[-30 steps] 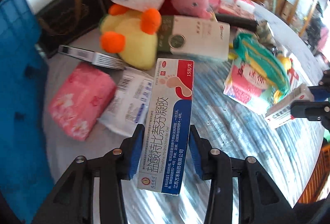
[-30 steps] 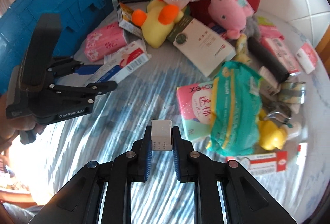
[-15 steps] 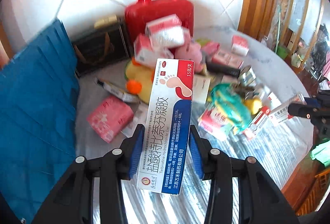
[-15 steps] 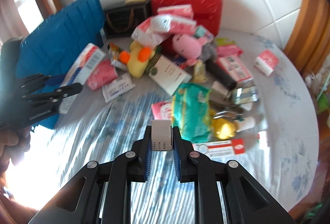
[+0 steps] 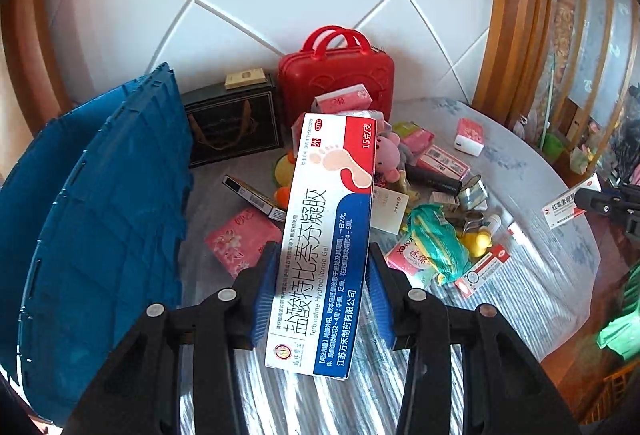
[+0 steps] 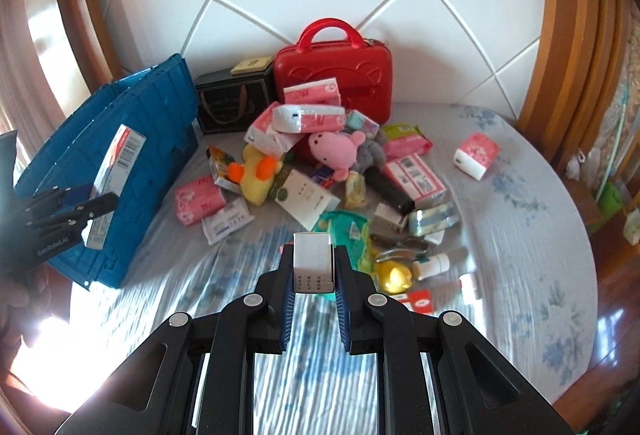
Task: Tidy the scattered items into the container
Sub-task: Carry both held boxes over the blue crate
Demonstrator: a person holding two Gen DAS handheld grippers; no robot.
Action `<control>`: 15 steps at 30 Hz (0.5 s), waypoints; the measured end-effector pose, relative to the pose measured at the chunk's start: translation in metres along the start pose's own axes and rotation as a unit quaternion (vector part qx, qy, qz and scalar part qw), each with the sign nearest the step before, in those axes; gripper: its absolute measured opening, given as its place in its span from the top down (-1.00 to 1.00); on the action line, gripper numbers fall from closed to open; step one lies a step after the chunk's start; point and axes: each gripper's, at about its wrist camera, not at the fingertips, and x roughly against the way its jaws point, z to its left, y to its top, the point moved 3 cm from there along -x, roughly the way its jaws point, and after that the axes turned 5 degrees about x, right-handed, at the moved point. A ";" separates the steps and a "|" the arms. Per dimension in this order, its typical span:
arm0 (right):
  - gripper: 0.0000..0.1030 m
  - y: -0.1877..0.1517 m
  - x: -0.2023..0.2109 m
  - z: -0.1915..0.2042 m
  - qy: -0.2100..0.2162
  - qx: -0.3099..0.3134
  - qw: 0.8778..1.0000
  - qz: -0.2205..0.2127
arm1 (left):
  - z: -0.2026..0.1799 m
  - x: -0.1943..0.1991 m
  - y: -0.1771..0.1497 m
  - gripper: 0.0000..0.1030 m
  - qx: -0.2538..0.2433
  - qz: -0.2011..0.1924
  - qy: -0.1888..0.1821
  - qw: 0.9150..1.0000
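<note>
My left gripper (image 5: 322,295) is shut on a long white, red and blue ointment box (image 5: 326,235) with a foot print on it, held high above the table. The same box (image 6: 114,175) and gripper (image 6: 86,213) show at the left of the right wrist view, in front of the blue crate (image 6: 120,155). My right gripper (image 6: 313,277) is shut on a small white box (image 6: 313,263), seen end-on; from the left wrist view that box (image 5: 566,207) appears at the far right. The blue crate (image 5: 92,219) stands at the table's left.
A pile of tissue packs, a pink plush (image 6: 336,151), a yellow duck toy (image 6: 256,175), medicine boxes and a green pack (image 6: 344,227) covers the middle of the table. A red case (image 6: 336,75) and a dark gift bag (image 6: 232,103) stand against the tiled wall.
Both grippers have risen well above the table with their boxes still held, so the pile looks smaller and farther. The wall and the whole table have come into view.
</note>
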 end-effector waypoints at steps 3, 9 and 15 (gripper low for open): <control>0.66 0.004 0.003 0.005 -0.001 0.007 1.000 -0.001 | 0.011 0.011 0.004 0.19 0.009 -0.012 0.006 1.000; 0.66 0.021 0.004 0.029 0.000 0.025 1.000 -0.009 | 0.040 0.026 0.009 0.19 0.030 -0.026 0.014 0.999; 0.66 0.041 0.006 0.060 0.005 0.042 0.999 -0.021 | 0.070 0.043 0.017 0.19 0.036 -0.042 0.015 0.998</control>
